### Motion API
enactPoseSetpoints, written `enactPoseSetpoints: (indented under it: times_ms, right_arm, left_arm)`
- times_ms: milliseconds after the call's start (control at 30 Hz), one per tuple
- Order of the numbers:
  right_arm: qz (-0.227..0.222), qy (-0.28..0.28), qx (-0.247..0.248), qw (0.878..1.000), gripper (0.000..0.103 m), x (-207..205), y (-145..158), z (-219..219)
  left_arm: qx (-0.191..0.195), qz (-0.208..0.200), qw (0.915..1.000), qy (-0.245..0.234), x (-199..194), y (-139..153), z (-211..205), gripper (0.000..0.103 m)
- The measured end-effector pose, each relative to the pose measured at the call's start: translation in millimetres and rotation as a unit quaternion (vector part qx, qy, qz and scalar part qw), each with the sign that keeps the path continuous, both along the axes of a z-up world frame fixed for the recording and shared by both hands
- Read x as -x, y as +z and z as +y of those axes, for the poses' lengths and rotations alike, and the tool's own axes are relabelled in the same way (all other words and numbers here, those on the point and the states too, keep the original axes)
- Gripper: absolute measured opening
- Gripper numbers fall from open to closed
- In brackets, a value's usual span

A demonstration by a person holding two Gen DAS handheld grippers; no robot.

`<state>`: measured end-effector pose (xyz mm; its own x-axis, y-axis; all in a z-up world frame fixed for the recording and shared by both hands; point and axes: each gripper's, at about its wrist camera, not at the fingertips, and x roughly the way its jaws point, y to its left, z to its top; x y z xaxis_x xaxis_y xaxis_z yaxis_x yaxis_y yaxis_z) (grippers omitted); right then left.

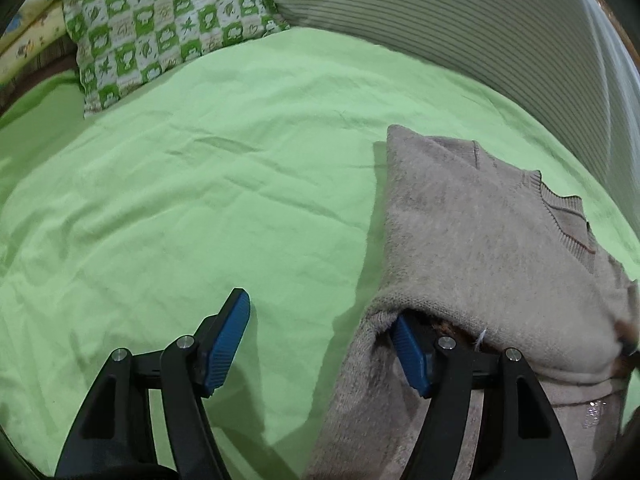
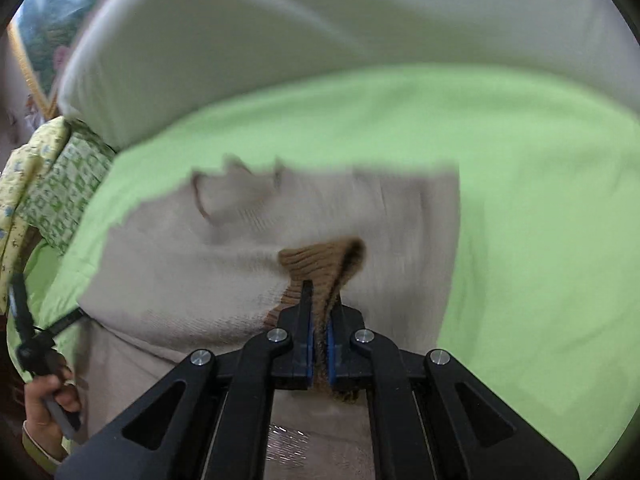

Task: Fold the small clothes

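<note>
- Two hand-held grippers work one garment: the right hand-held gripper (image 2: 319,320) is clenched on a brown ribbed cuff (image 2: 324,260), which bunches up between its blue pads at 6 o'clock of the right wrist view.
- Left hand-held gripper (image 1: 324,340) stands released; one blue finger (image 1: 410,354) is tucked under a fold of the beige sweater (image 1: 480,240) at 5 o'clock, the other over bare sheet at 7 o'clock, pressing nothing.
- Soft, light and fuzzy, the knit will likely sag and stretch rather than hold a crease; the ribbed cuffs and hem look like the firmest places to pinch.
- Sweater lies flat on the green bed sheet (image 1: 200,200), spreading from 5 toward 2 o'clock in the left view, collar at 3 o'clock.
- Farther off, a green checked pillow (image 1: 160,32) sits at 11 o'clock, well apart.
</note>
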<state>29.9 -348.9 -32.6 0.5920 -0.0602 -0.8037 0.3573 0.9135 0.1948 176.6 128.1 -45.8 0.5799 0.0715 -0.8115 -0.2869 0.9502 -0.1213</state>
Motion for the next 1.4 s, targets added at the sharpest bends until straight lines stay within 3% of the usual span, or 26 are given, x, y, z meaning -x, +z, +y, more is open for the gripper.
enactPoseSetpoints:
  times_ms: [67, 200, 300, 367, 467, 533, 633, 767, 933, 1067, 1133, 1200, 1233, 1333, 1400]
  right_arm:
    - [0.004, -0.002, 0.002, 1.000, 0.005, 5, -14, 3]
    - [0.006, -0.004, 0.013, 1.000, 0.006, 9, -8, 5]
    - [0.017, -0.008, 0.021, 1.000, 0.012, 16, -2, 2]
    - [0.017, -0.027, 0.035, 0.999, 0.031, 23, 8, 4]
    - [-0.029, -0.037, 0.057, 0.997, 0.050, 34, 35, 15]
    - [-0.058, -0.007, 0.041, 0.997, 0.053, 25, 50, 31]
    - [-0.068, 0.068, 0.009, 0.995, 0.053, -17, 60, 71]
    - [-0.072, 0.166, -0.011, 0.984, 0.053, -92, 53, 141]
    - [-0.040, 0.242, -0.012, 0.969, 0.053, -185, 23, 208]
    - [-0.005, 0.289, 0.011, 0.957, 0.056, -239, -12, 243]
    - [0.039, 0.304, 0.029, 0.951, 0.059, -257, -38, 256]
    - [0.034, 0.316, 0.061, 0.946, 0.029, -259, -43, 265]
    - [0.019, 0.312, 0.054, 0.949, 0.005, -256, -39, 263]
    - [-0.003, 0.236, 0.040, 0.971, 0.004, -258, -36, 246]
    - [0.025, 0.204, 0.049, 0.978, 0.004, -261, -48, 238]
  left_arm:
    - [0.012, 0.002, 0.9999, -0.003, 1, -2, 5, 0.073]
    - [0.021, 0.003, 0.9996, -0.019, 8, -2, 10, 0.074]
    - [0.012, 0.001, 0.9995, -0.030, 21, 4, 14, 0.074]
    - [0.002, -0.001, 0.9997, -0.022, 34, 9, 19, 0.072]
    - [0.028, -0.006, 0.9983, -0.050, 48, 17, 21, 0.072]
    - [0.022, -0.005, 0.9972, -0.072, 49, 21, 13, 0.072]
    - [0.026, -0.014, 0.9954, -0.092, 42, 28, -1, 0.073]
    - [0.062, -0.026, 0.9955, -0.066, 17, 30, -4, 0.077]
    - [0.089, 0.016, 0.9952, -0.036, -14, 3, 4, 0.078]
    - [0.083, 0.006, 0.9951, -0.054, -10, -2, 3, 0.079]
    - [0.079, 0.001, 0.9949, -0.063, -8, -3, 3, 0.081]
    - [0.076, -0.005, 0.9947, -0.070, -7, -5, 3, 0.081]
    - [0.071, -0.009, 0.9948, -0.072, -6, -6, 2, 0.082]
    - [0.040, -0.010, 0.9961, -0.078, -4, -7, -7, 0.083]
    - [0.038, -0.011, 0.9960, -0.080, -2, -6, -6, 0.083]
